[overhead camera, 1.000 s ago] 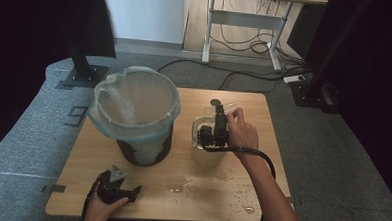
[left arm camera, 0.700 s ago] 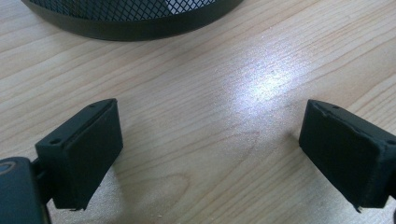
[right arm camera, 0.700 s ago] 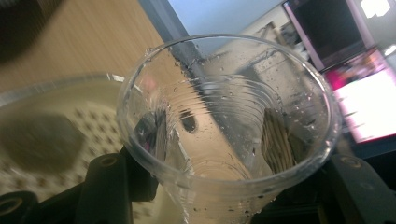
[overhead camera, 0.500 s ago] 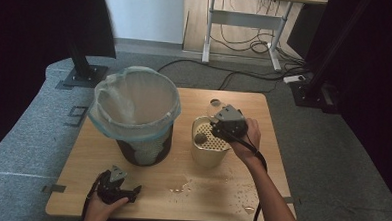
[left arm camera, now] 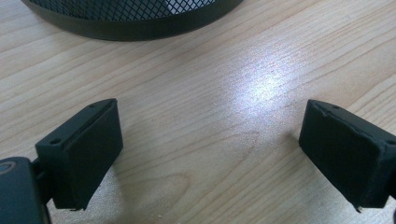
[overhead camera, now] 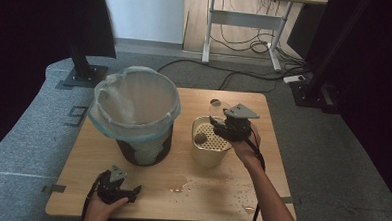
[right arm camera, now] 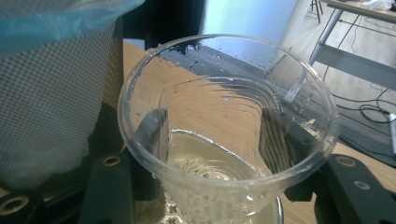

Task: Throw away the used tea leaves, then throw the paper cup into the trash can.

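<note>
The right gripper (overhead camera: 222,125), whose jaws have just closed onto the clear plastic cup (right arm camera: 224,135), has lifted it from inside the strainer pot (overhead camera: 210,147) to just above its rim, ready for emptying, while the left gripper (left arm camera: 210,154) rests released on the bench (overhead camera: 261,178).

So we've got the bin (overhead camera: 136,119) on the tabletop (overhead camera: 206,183) as our anchor. Just right of it sits the strainer pot (overhead camera: 210,146) with a small lump (overhead camera: 201,138) in it. The cup (overhead camera: 219,108) is over that pot's far side, in the right gripper (overhead camera: 222,125). The left gripper (overhead camera: 123,192) rests in front of the bin.
</note>
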A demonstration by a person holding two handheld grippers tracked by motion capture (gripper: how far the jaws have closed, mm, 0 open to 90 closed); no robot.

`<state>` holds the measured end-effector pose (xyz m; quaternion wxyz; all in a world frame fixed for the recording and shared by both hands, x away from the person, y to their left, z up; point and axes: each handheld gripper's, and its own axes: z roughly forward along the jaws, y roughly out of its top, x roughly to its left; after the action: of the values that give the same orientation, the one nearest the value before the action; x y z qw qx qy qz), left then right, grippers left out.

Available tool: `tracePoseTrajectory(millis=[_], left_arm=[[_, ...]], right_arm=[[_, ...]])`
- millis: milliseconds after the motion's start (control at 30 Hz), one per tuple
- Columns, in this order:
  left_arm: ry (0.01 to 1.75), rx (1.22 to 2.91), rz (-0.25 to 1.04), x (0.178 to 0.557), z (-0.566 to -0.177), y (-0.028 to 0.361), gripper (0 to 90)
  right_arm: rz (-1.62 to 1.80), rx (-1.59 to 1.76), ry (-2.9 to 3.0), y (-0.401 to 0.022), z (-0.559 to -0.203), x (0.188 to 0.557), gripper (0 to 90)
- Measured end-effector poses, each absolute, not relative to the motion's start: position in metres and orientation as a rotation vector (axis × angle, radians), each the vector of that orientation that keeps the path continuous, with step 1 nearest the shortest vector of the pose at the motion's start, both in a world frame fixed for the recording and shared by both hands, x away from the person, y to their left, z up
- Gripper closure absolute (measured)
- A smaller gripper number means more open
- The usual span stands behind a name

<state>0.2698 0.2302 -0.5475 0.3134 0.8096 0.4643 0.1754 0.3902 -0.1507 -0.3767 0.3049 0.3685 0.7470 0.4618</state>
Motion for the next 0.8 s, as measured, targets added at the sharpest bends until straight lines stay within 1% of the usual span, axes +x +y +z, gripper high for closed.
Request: tracePoseTrajectory(millis=[333, 400, 467, 500, 533, 600, 800], left_arm=[[1.222, 2.135, 0.462, 0.270, -0.548, 0.230, 5.7], [1.222, 2.134, 0.461, 0.270, -0.548, 0.230, 5.8], [1.223, 2.135, 0.460, 0.270, -0.547, 0.230, 5.7], [1.223, 2.136, 0.460, 0.270, -0.547, 0.230, 5.8], [1.222, 2.135, 0.461, 0.270, -0.547, 0.230, 5.8], [1.223, 2.135, 0.461, 0.270, -0.547, 0.230, 5.8], [1.222, 2.135, 0.463, 0.270, -0.547, 0.230, 5.8]], right_arm=[[1.322, 0.998, 1.934, -0.155, -0.365, 0.389, 43.3], [1.368, 0.986, 1.914, -0.151, -0.352, 0.387, 43.2], [1.384, 0.981, 1.907, -0.150, -0.347, 0.387, 43.2], [1.426, 0.978, 1.889, -0.145, -0.335, 0.386, 43.2], [1.426, 0.978, 1.889, -0.145, -0.335, 0.386, 43.2], [1.470, 0.966, 1.867, -0.140, -0.322, 0.384, 43.2], [1.549, 0.904, 1.844, -0.115, -0.286, 0.381, 43.1]])
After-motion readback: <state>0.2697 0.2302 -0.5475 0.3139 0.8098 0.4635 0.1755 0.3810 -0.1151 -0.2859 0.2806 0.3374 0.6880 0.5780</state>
